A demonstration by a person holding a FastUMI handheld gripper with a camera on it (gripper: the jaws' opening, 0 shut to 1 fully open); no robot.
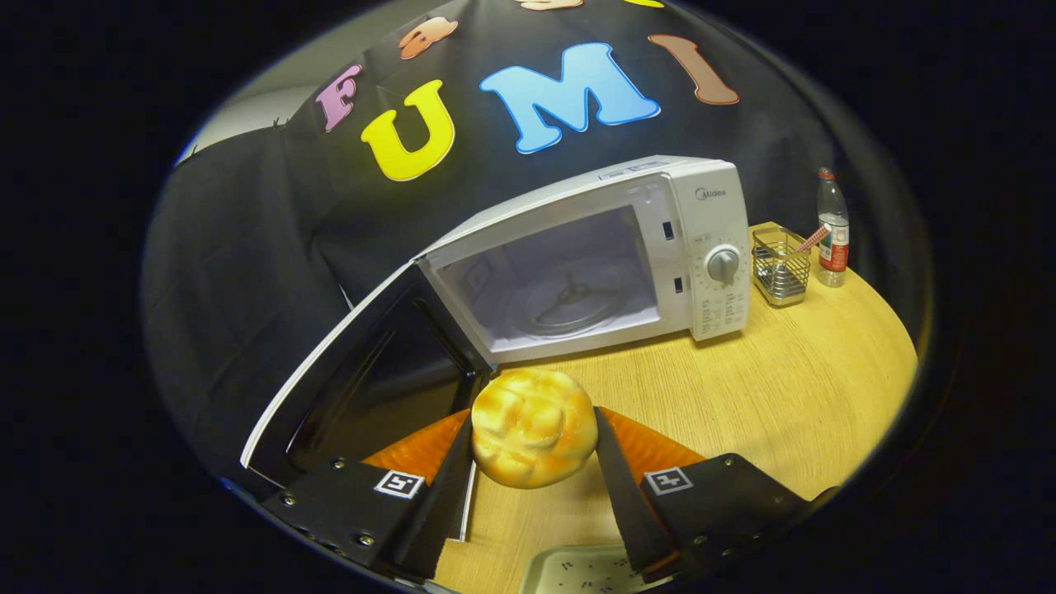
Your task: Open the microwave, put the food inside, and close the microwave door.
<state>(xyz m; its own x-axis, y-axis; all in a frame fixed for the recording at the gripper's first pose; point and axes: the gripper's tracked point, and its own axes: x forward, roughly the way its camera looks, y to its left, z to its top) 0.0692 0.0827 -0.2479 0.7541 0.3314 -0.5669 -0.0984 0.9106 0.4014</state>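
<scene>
Bun was clamped between both fingers of the gripper, lower centre of frame. Microwave stood beyond on the table, door swung open at left.

Round wooden table, light grain, set against the booth's black cloth wall. White microwave stands on it toward the back, door swung open past the table's edge, glass turntable visible inside. Just beside the microwave's dial side: a wire mesh holder with something slim leaning in it. Beside that, a clear plastic bottle, upright. Near edge: a pale tray.
</scene>
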